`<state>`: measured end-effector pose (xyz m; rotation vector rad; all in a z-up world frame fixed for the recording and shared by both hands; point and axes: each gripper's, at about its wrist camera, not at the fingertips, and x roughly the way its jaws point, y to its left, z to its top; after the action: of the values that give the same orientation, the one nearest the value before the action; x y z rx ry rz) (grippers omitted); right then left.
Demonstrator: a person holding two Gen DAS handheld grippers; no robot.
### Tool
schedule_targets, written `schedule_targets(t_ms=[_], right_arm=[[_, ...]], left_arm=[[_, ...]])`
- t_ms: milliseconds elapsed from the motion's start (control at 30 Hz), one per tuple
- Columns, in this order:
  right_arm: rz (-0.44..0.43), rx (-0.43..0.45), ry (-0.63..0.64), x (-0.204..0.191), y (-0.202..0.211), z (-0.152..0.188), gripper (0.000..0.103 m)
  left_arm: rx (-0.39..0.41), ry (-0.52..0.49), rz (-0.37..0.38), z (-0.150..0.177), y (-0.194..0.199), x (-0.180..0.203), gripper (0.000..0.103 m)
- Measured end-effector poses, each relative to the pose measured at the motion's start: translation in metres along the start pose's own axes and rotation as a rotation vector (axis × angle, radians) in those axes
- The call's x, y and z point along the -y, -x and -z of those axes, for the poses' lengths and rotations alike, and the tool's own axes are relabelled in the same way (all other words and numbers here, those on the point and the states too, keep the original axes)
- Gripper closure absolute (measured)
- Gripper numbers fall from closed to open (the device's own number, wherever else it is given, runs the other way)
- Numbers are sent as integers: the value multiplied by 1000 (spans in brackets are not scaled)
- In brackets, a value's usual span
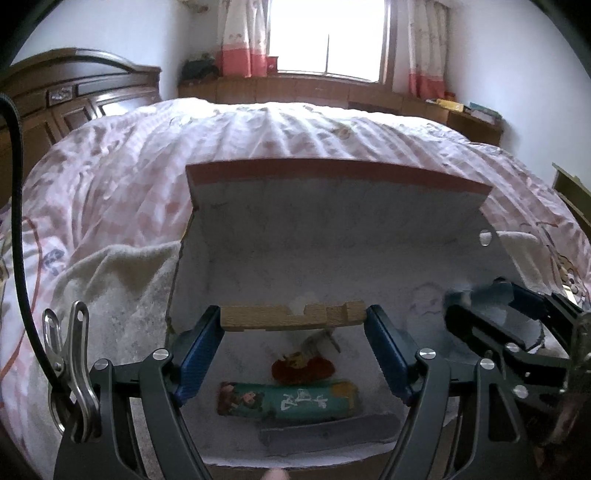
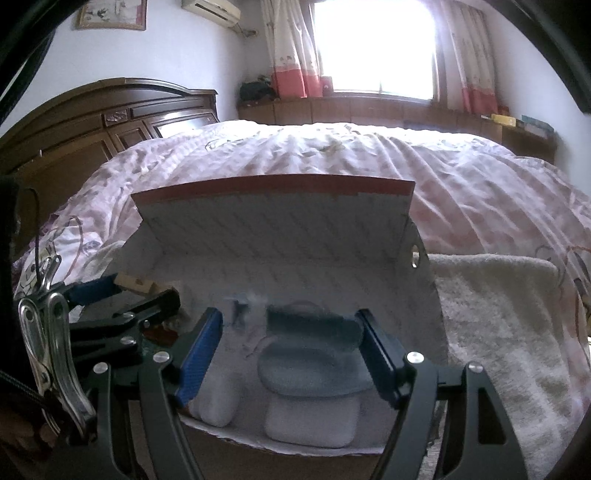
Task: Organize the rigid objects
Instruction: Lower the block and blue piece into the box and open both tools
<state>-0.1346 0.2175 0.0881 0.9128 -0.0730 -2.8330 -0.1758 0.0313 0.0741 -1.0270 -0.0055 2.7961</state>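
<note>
**Both grippers holding things over an open box on the bed**

The left gripper (image 1: 294,322) is grasping a notched wooden block (image 1: 291,316) by its ends, holding it over the open white box (image 1: 332,229). Below the block, toward 6 o'clock, a teal tube (image 1: 288,400) is lying on the box floor; white characters are showing on it, too blurred to read, beside a cartoon picture. A red-orange item (image 1: 303,369) is lying just beyond the tube, and a grey flat piece (image 1: 328,434) is lying just nearer than it.

The right gripper (image 2: 291,341) is clenching a grey-blue soft-looking thing (image 2: 314,354) between its blue pads, over the right part of the same box. Two white blocks (image 2: 310,424) are sitting beneath it at 6 o'clock. The box's raised lid is showing a red edge (image 2: 273,186).

The box is resting on a cream towel (image 2: 498,314) spread on a bed (image 1: 258,140) with a pink patterned cover. A dark wooden headboard (image 2: 110,122) is standing at 10 o'clock, a bright window (image 2: 373,48) with pink-hemmed curtains at 12, an air conditioner (image 2: 210,9) and a framed picture (image 2: 110,14) at 11.
</note>
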Motion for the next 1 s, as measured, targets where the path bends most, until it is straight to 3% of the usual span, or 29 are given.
schedule_targets(t_ms=[133,533,1000], right_arm=[[9,-12,15,-3,-3,2,25],[6,32,-22,0,5,1,9],[-2,37,-49,1,24,7,8]], left_arm=[[0,12,2,1,-2,-3,24],[22,14,-3,0,7,-3,23],[2,27,-7,7,23,-1,21]])
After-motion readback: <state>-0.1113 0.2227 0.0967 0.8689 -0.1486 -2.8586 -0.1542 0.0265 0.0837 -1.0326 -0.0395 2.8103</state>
